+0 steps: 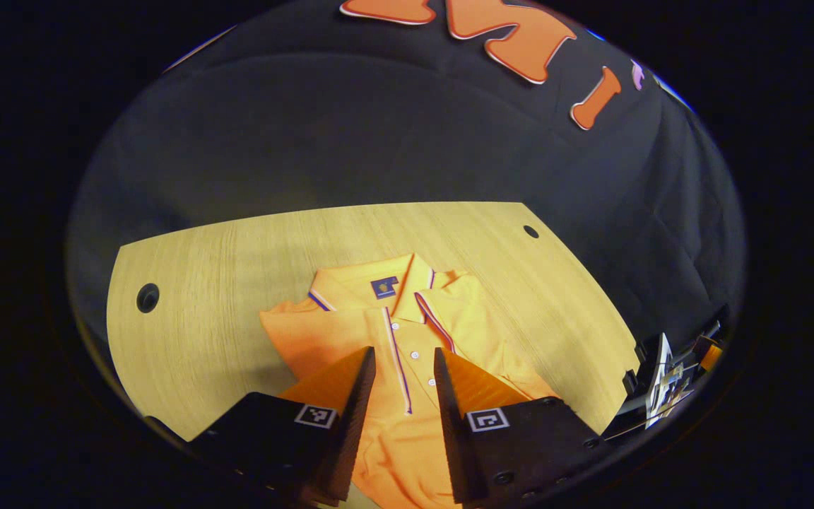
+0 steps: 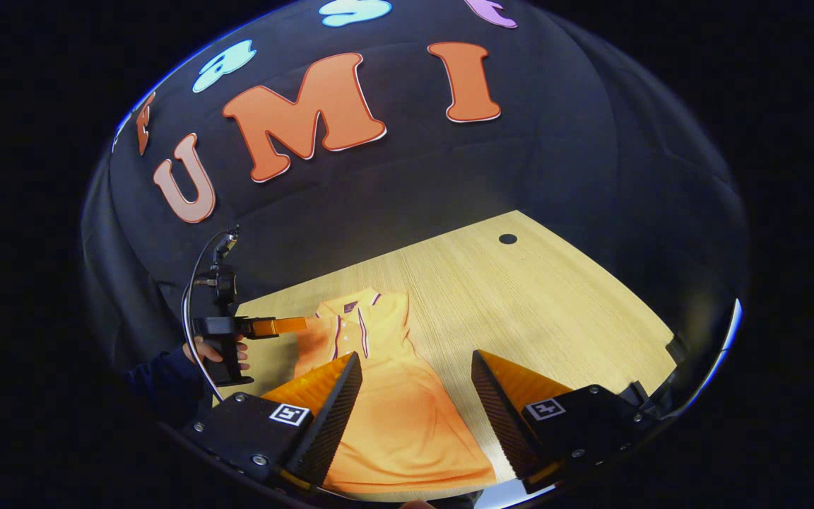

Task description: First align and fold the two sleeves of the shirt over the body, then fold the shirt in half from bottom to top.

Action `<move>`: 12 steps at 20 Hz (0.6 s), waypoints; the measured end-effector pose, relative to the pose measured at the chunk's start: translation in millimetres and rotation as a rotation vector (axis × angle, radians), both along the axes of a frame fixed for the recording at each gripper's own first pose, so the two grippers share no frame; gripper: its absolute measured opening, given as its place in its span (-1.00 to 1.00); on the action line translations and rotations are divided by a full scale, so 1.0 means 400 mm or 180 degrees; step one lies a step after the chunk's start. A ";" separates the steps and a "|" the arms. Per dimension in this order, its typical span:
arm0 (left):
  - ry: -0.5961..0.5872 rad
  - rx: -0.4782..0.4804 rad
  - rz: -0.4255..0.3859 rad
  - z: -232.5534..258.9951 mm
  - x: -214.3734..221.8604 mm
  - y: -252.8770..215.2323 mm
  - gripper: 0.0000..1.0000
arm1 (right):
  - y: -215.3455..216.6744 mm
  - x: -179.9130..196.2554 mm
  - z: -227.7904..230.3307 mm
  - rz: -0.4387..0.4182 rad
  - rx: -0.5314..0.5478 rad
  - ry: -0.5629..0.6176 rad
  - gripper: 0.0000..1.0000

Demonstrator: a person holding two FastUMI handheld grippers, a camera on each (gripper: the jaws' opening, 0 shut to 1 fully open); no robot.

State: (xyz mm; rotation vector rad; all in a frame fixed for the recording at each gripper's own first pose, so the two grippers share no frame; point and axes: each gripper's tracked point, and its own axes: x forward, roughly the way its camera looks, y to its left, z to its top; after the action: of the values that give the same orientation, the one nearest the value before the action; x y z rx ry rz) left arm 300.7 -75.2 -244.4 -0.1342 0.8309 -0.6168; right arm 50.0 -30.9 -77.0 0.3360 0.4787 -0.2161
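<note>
The left gripper hovers with its fingers spread apart and holding nothing above the button placket of an orange polo shirt, which lies flat on a light wooden table. The right gripper, likewise parted and empty, hangs over the shirt's lower body near the hem. A hand holds the left gripper beside the collar.

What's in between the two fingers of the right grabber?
In the right gripper view, the right gripper is open, and between its fingers lie the lower part of the orange shirt and a strip of bare wooden table beside it.
</note>
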 end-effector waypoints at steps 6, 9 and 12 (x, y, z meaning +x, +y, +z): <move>-0.0409 0.0230 0.0282 0.099 -0.086 0.084 1.00 | -0.003 0.039 0.046 0.0157 -0.0179 -0.0284 0.91; -0.0756 0.0204 0.0575 0.207 -0.132 0.125 0.95 | -0.018 0.056 0.098 0.0231 -0.0404 -0.0550 0.90; -0.1282 0.0189 0.0851 0.353 -0.186 0.157 0.95 | -0.020 0.057 0.143 0.0341 -0.0653 -0.0793 0.90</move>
State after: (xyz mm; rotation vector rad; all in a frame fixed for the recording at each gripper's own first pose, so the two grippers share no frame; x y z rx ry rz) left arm 226.2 -12.6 -103.1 -0.0620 0.4304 -0.3490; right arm 72.8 -38.8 -19.9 0.1333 0.2248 -0.1154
